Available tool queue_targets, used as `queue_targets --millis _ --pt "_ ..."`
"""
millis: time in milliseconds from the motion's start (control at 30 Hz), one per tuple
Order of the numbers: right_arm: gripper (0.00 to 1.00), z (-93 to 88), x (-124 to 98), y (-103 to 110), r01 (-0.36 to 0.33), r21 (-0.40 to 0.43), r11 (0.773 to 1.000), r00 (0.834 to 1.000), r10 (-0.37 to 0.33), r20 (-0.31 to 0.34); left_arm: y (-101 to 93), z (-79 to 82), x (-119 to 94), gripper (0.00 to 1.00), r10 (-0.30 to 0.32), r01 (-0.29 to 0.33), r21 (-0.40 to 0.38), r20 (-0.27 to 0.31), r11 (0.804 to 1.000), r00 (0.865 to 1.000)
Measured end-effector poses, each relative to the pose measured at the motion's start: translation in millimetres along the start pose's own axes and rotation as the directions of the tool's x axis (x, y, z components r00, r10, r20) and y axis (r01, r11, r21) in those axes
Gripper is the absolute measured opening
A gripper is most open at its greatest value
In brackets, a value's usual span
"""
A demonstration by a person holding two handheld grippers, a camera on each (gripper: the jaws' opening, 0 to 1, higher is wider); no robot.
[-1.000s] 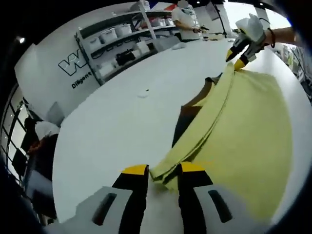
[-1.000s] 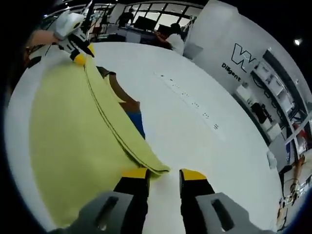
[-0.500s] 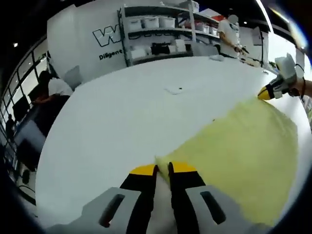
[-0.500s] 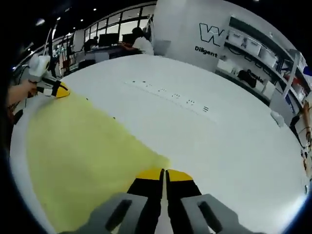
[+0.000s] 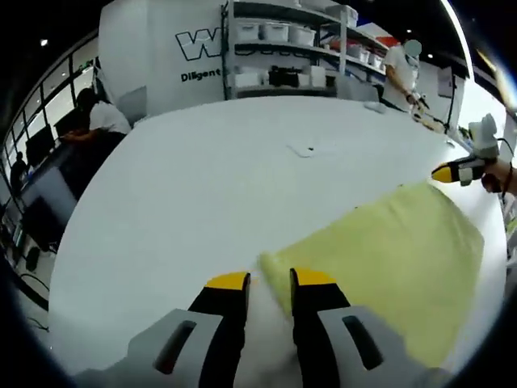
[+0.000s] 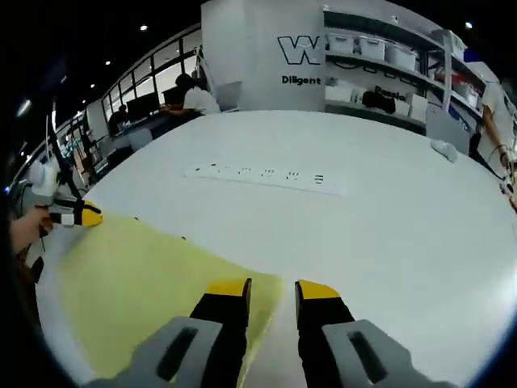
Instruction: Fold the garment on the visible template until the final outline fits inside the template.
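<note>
The pale yellow garment lies flat on the white table, spreading to the right in the left gripper view. Its near corner sits between the tips of my left gripper, whose jaws stand apart and open. At the garment's far right corner a hand holds my right gripper. In the right gripper view the garment spreads to the left, its corner edge just between the parted jaws of my right gripper. There the left gripper rests at the far left corner.
Shelves with white bins stand against a white wall with a logo. A small object and a row of small marks lie on the table. People sit at desks; another person stands far right.
Half a second ago both grippers were shut on the garment's corners; both have opened since. The garment lies flat, and both views have lifted and turned a little.
</note>
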State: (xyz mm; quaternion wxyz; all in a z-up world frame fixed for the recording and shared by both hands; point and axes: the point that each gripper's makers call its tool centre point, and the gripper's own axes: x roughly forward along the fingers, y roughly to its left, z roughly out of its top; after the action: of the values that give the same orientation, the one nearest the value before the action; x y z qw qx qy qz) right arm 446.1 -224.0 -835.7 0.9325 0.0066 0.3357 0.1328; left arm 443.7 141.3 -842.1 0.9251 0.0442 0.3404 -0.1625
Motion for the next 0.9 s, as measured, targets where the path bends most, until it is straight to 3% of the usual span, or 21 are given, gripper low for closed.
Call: queue_targets --millis 167,333,500,700,900 --pt "0.43 8.3 -8.7 12.3 -0.040 0.069 0.997 0.999 0.038 0.025 -7.5 10.7 -15.2 0.39 -0.021 0.021 -0.006 0.032 1.000 0.999" --pt "0.53 7.6 -23.7 28.5 -0.079 0.086 0.993 0.997 0.078 0.025 -19.7 16.1 -29.9 0.53 -0.060 0.062 -0.026 0.069 0.998 0.996" --pt "0.71 0.3 -43.0 46.7 -0.150 0.111 0.982 0.989 0.148 0.025 -28.4 13.1 -45.9 0.68 -0.061 0.064 -0.037 0.087 0.997 0.994" --pt "0.78 -11.5 -65.5 60.7 -0.183 0.066 0.981 0.983 0.182 0.016 -44.5 7.1 -60.8 0.81 -0.106 0.110 -0.028 0.105 0.994 0.989" --pt "0.84 -36.9 -82.5 76.5 -0.216 0.035 0.976 0.975 0.217 -0.040 -53.5 0.4 -77.0 0.95 -0.126 0.131 -0.031 0.131 0.991 0.983"
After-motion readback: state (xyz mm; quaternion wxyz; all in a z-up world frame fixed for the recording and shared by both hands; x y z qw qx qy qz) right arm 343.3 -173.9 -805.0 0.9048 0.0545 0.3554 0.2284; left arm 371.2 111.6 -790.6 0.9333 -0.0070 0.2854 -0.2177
